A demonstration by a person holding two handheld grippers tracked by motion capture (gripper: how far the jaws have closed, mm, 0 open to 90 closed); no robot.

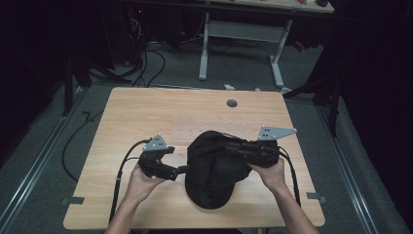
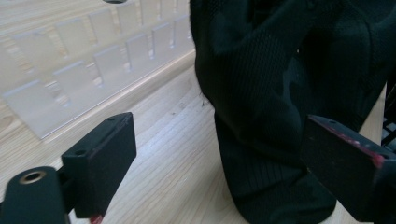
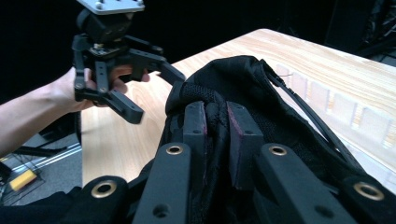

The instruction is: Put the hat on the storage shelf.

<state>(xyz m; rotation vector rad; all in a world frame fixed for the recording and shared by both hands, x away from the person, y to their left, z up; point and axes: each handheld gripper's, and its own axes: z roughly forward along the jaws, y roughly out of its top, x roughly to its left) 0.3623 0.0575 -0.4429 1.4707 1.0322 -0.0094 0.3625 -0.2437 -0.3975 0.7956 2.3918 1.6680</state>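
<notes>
Right gripper pinches black mesh bag, left gripper gapes beside it — thin fold, probably slips if tugged.

The high view looked forward and down from above the person's side onto the whole tabletop, from well back. The left gripper view sat low and close, facing the black fabric bag. The right gripper view looked along its jaws across the same bag toward the left hand-held gripper.
</notes>
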